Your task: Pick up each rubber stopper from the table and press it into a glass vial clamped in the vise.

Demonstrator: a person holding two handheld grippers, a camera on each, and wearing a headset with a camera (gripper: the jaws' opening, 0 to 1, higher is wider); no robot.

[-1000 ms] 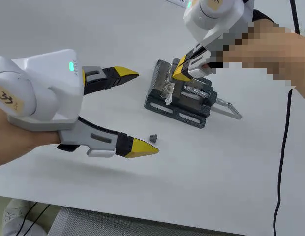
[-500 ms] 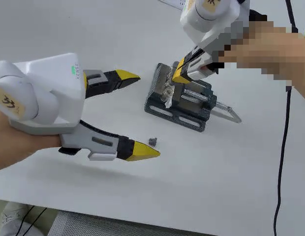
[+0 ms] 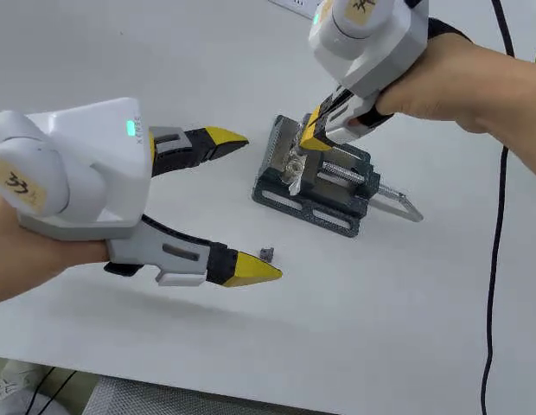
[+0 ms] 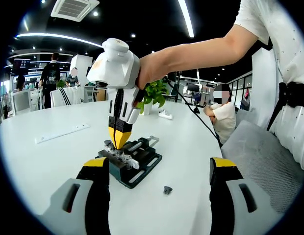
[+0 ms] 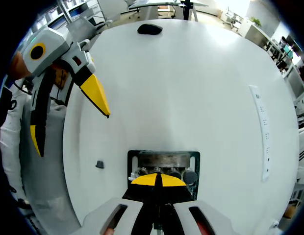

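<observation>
A small black vise (image 3: 324, 186) sits mid-table with several glass vials (image 3: 296, 162) clamped between its jaws. My right gripper (image 3: 312, 138) points down with its yellow tips shut, right above the vials; in the right gripper view its tips (image 5: 157, 179) cover the row of vials (image 5: 184, 175), and anything between them is hidden. One dark rubber stopper (image 3: 266, 253) lies loose on the table in front of the vise. My left gripper (image 3: 252, 206) hovers open to the left of the vise, its lower fingertip close to the stopper (image 4: 166, 189).
The white table (image 3: 164, 52) stretches wide on all sides. A black cable (image 3: 495, 259) runs down its right side. The vise handle (image 3: 405, 206) sticks out to the right. A white power strip (image 5: 263, 132) lies farther off.
The right gripper's tips have sunk slightly closer onto the vials. The left gripper has barely moved and stays open.
</observation>
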